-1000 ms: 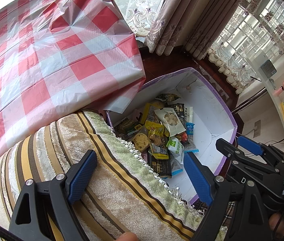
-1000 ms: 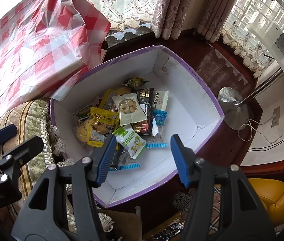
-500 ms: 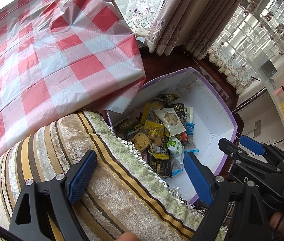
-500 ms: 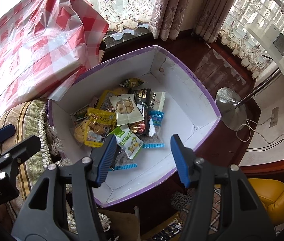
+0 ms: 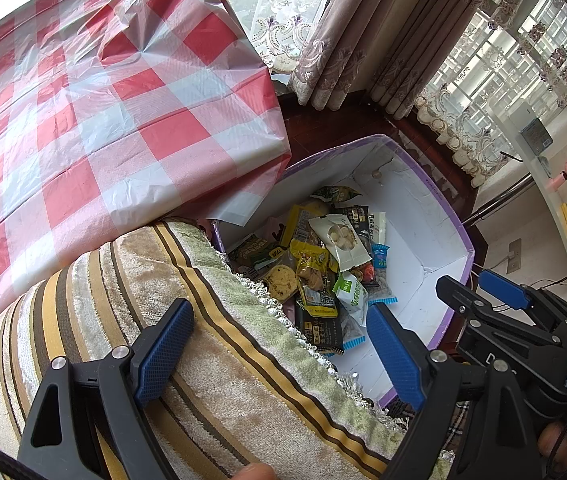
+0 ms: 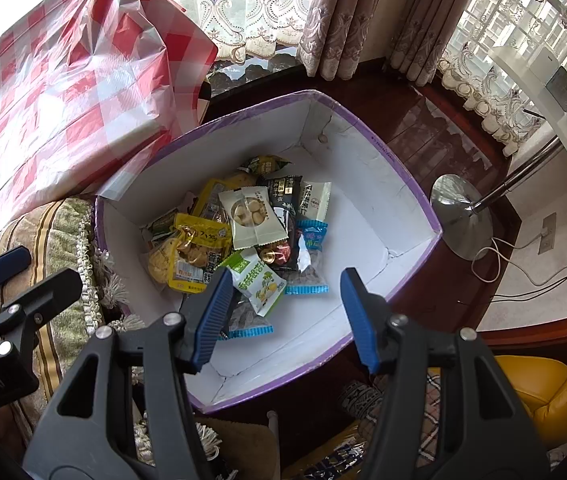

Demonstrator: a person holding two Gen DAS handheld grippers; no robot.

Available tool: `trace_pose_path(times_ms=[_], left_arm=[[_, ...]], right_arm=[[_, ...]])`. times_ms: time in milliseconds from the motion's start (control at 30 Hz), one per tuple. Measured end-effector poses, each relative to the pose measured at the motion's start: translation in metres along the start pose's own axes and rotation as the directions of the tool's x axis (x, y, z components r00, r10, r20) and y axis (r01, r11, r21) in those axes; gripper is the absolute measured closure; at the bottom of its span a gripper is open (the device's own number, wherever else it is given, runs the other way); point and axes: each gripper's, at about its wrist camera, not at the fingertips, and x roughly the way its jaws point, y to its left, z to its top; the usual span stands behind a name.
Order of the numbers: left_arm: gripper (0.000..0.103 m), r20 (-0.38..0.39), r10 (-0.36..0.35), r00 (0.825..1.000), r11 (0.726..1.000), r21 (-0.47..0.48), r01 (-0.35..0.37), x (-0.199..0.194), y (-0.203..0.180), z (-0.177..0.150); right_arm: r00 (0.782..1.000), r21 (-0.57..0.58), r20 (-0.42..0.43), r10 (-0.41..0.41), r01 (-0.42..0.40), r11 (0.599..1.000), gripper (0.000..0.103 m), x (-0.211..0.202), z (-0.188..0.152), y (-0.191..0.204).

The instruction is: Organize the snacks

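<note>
A white box with a purple rim stands on the dark wooden floor and holds several snack packets, heaped toward its left half. Among them are a white packet with round biscuits, a yellow packet and a green and white packet. My right gripper hangs open above the box's near side, empty. My left gripper stands open and empty over a striped cushion, left of the box.
A red and white checked plastic cloth drapes over a table edge beside the box. Curtains hang behind. A chrome lamp base and white cable lie to the right. A yellow cushion sits at lower right.
The right wrist view has shifted slightly, so the box sits a little further left and lower in it. Both grippers stay open and empty.
</note>
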Motion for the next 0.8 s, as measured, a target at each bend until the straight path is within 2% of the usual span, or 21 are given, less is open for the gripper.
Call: trace_pose_path(times_ms=[800], left_arm=[[0.014, 0.000, 0.000, 1.000, 1.000, 0.000, 0.000, 0.0002, -0.0001, 0.0002]], right_arm=[[1.000, 0.000, 0.000, 0.000, 0.000, 1.000, 0.043, -0.0003, -0.0003, -0.0001]])
